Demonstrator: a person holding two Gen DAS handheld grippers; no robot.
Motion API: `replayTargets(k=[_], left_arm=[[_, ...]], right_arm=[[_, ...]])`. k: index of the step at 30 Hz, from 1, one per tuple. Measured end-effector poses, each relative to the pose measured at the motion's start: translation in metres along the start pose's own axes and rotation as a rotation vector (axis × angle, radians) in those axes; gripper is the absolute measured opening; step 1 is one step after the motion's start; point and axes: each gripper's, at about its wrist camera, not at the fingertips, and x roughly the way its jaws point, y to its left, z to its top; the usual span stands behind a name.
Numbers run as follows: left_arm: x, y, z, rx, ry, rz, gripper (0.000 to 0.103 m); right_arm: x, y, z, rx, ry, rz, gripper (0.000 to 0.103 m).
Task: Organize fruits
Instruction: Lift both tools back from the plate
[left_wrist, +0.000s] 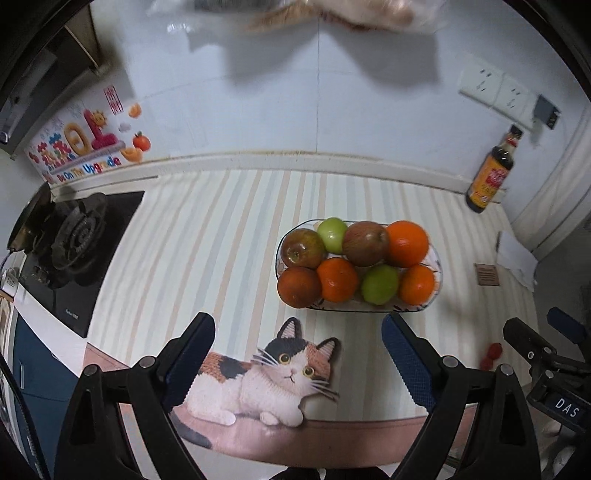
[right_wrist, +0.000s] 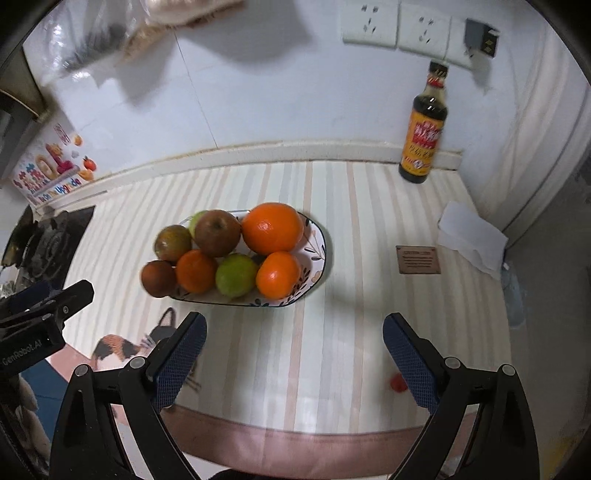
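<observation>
A patterned oval plate (left_wrist: 437, 264) (right_wrist: 314, 254) on the striped cloth holds several fruits: oranges (left_wrist: 406, 243) (right_wrist: 272, 228), red-brown apples (left_wrist: 365, 243) (right_wrist: 217, 232) and green fruits (left_wrist: 379, 284) (right_wrist: 236, 275). A small red fruit (left_wrist: 493, 350) (right_wrist: 398, 382) lies on the cloth near the front edge, right of the plate. My left gripper (left_wrist: 298, 360) is open and empty, in front of the plate above a cat picture. My right gripper (right_wrist: 293, 360) is open and empty, in front of the plate and to its right. Each gripper shows at the edge of the other's view.
A dark sauce bottle (left_wrist: 489, 177) (right_wrist: 424, 129) stands at the back right by the wall. A gas stove (left_wrist: 70, 240) (right_wrist: 40, 243) is at the left. A white paper (right_wrist: 472, 238) and a brown tag (right_wrist: 419, 259) lie at the right.
</observation>
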Motion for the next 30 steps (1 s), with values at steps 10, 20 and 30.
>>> replayTargets(k=[10,20,30], left_arm=[[-0.071,-0.004,-0.025,0.018,-0.095,-0.048,0.093],[-0.119,0.000,-0.042,0.032,-0.157,-0.078,0.093],[-0.137,0.000,-0.052,0.038,-0.183,-0.083,0.093]], right_arm=[[-0.091,0.014,-0.024,-0.024,-0.111,0.008,0.098],[-0.146,0.018,-0.048,-0.017,-0.165,0.020,0.098],[-0.174,0.019,-0.059,-0.011,-0.199,0.028,0.098]])
